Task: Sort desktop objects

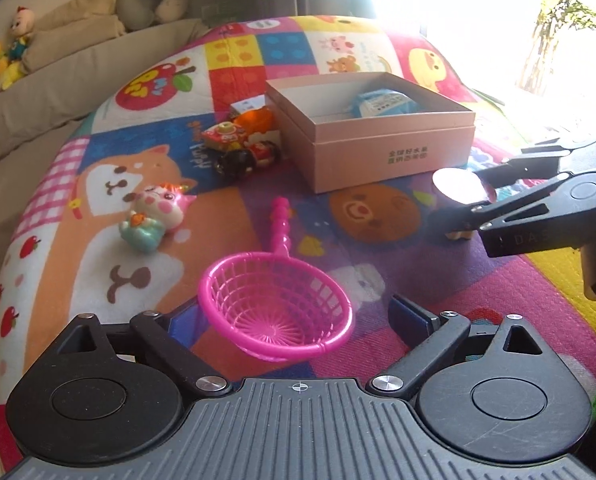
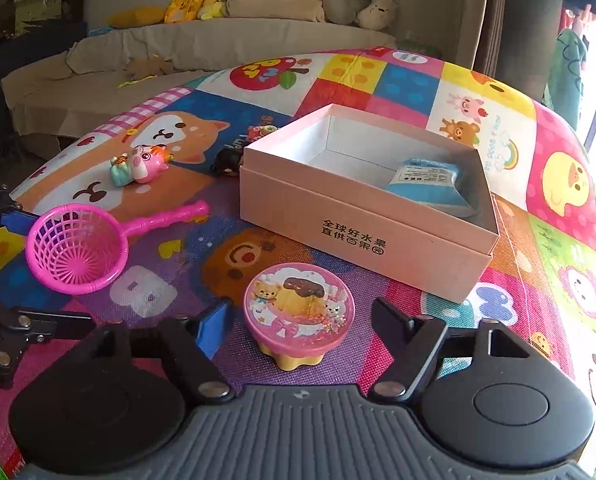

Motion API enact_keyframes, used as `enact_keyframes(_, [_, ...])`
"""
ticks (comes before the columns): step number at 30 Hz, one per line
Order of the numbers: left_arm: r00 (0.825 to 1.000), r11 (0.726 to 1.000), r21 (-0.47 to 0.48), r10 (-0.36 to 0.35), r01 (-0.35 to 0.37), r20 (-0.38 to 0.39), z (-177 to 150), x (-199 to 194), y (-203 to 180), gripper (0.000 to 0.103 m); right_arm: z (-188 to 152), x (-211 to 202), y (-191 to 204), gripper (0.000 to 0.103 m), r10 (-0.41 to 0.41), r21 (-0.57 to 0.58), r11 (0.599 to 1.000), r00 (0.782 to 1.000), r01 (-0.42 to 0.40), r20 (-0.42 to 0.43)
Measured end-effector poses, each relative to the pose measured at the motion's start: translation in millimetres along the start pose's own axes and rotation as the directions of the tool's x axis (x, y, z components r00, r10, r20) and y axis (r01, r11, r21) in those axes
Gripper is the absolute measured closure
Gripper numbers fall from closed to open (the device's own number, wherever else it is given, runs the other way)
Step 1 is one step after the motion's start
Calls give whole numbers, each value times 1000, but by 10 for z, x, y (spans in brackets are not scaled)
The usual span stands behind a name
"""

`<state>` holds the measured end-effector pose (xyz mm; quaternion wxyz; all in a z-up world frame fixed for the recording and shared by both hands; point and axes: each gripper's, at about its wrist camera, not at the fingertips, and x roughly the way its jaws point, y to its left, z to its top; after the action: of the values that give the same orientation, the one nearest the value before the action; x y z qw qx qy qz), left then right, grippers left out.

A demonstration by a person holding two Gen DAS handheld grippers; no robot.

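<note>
Pudding toy point(image 2: 299, 314), right tool point(image 2: 300, 320) spread astride

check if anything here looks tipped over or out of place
The pig figurine lies on its side on the mat, and the toy car leans tilted against the pink box. Nothing looks spilled or broken.
</note>
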<state>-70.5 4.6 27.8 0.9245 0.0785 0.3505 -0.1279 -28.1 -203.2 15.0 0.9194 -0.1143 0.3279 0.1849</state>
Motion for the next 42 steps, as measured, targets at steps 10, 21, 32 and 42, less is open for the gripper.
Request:
enact_keyframes(10, [996,995,56,86,-85,-1,8,191,24,16,-41,-157,9,47,8,-19,1000,999,-9,-44])
enact_keyframes(21, [947,995,73,40,-67,320,671,-719,-137,16,251,-1084,-212,47,-17,0,1000,992,18,125])
enact_keyframes(32, [925,1000,-15,-9,16,381,1854,178,-422,16,830,-1531,-799,47,-191,129,979,929,157,317])
enact_keyframes(42, [977,995,-84,-32,51,209,1346,761,-174,6,680,-824,-1101,47,-198,180,969,964,166,178])
